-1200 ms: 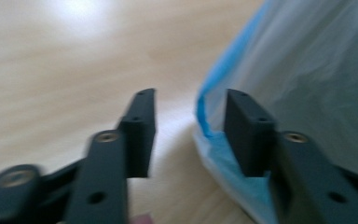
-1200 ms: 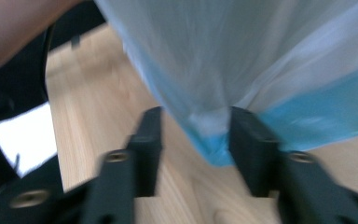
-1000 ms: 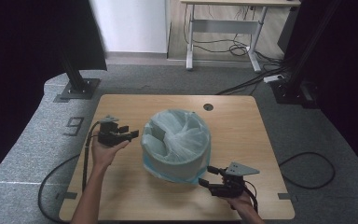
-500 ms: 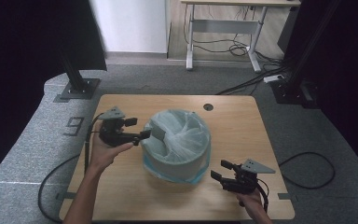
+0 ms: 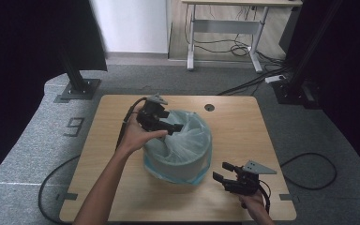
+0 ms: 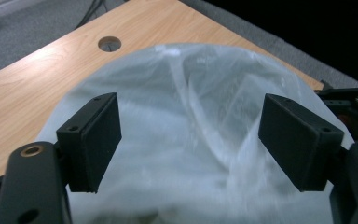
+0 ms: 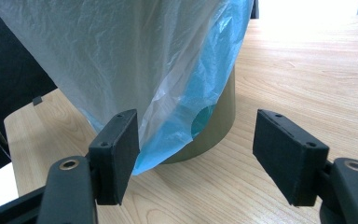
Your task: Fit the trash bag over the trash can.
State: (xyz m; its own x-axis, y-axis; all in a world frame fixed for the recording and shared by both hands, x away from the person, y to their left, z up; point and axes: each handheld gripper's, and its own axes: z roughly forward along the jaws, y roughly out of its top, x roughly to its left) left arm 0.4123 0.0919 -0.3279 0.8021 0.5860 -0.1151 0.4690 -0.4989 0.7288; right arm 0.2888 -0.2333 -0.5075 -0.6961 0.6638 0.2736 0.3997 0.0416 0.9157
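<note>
Two grippers are mine, and from the high view both sit over a pale wooden desk (image 5: pixel 122 187) with rounded corners, standing on grey carpet (image 5: pixel 28 154). A round cable hole (image 5: pixel 209 107) pierces the far edge of the desk. A bin (image 5: pixel 178 159) lined with a thin plastic bag (image 5: pixel 187 136) stands near the middle. My left gripper (image 5: pixel 171 126) hangs over the bin's left rim, its tips above the bag's mouth. My right gripper (image 5: pixel 222 172) lies low near the desk's near right corner, just beside the bin and apart from it. Bare wood lies open to the left, right and far side of the bin. Beyond the desk stand a black post base (image 5: pixel 77 89), a second desk frame (image 5: pixel 225 42) and loose floor cables (image 5: pixel 243 86).

In the left gripper view my jaws have just been opening and now stand wide, nothing pressed between them; the whitish bag (image 6: pixel 186 140) spreads below them, with the cable hole (image 6: pixel 109 44) and the desk's far edge beyond.

In the right gripper view my jaws stand well apart, holding nothing. The bag's hanging blue hem (image 7: pixel 177 126) drapes just behind my left pad (image 7: pixel 116 154); whether it touches I cannot tell. The bin's olive wall (image 7: pixel 221 116) meets the wood there, and clear desk runs off to the right.
</note>
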